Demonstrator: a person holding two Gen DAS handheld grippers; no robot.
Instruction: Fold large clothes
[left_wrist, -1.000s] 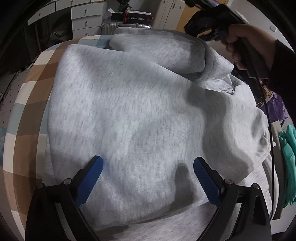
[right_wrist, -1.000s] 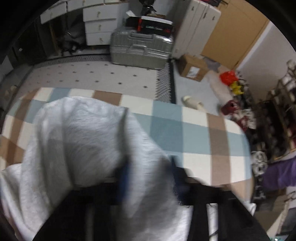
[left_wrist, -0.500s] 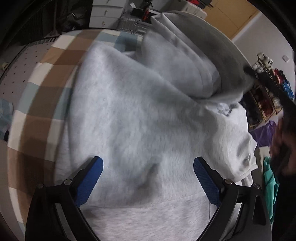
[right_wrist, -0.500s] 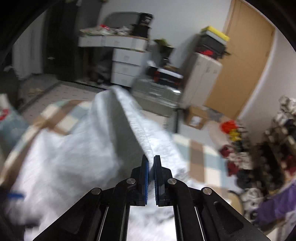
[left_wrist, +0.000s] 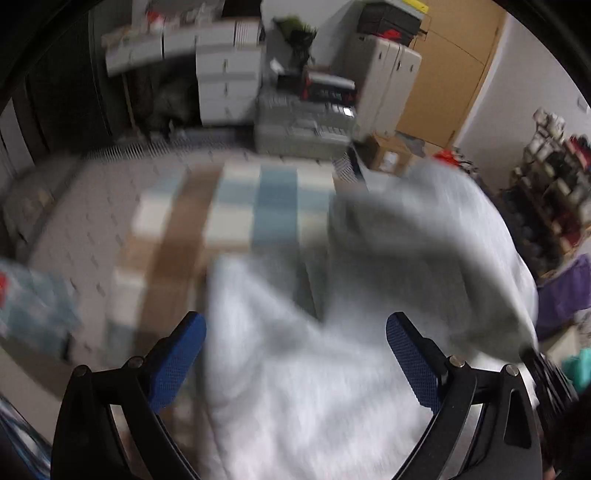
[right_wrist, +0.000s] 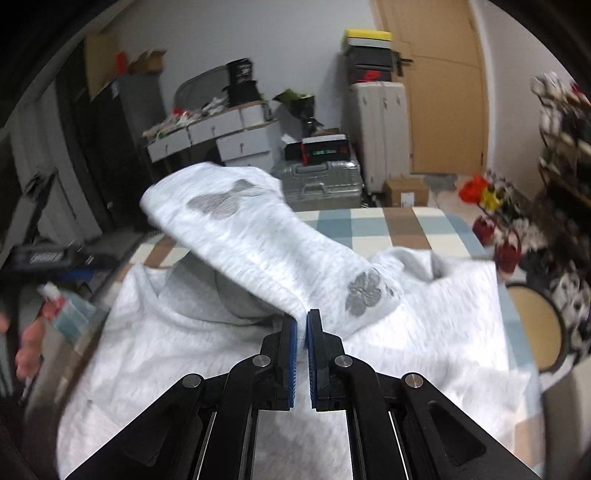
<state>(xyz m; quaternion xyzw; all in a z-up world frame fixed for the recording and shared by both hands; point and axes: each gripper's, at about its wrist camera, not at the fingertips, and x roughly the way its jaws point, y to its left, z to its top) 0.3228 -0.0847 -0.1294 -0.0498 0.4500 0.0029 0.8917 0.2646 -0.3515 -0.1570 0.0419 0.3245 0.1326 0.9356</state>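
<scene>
The right gripper (right_wrist: 301, 328) has its blue fingers (right_wrist: 291, 354) pinched nearly together on a fold of the light grey sweatshirt (right_wrist: 229, 347). The cloth comes up in a thin ridge between the pads, so this is a real grip, not just a touch. From that pinch a long band of fabric with grey flower prints, probably a sleeve (right_wrist: 255, 236), rises up and away to the left in the right wrist view and hangs clear of the rest. I judge it is held high so it can be carried across the body of the garment and laid over it as one fold

The left gripper (left_wrist: 295, 354) has its fingers (left_wrist: 177, 358) spread wide with nothing pressed between them. The sweatshirt lies below and beyond the gap, and the picture is too smeared to tell if either pad touches the cloth. It looks free, likely so it can go for another edge or flatten the fabric while the right one holds the sleeve

The bulk of the sweatshirt is spread on a surface covered in a blue, brown and cream checked cloth (right_wrist: 373, 225), rumpled towards the far right where the collar opening (right_wrist: 436, 266) sits. Beyond it stand a silver suitcase (right_wrist: 321, 181) and white drawers (right_wrist: 236, 136) on the floor. At the left edge of the right wrist view, part of a hand (right_wrist: 29, 350) shows, blurred
</scene>
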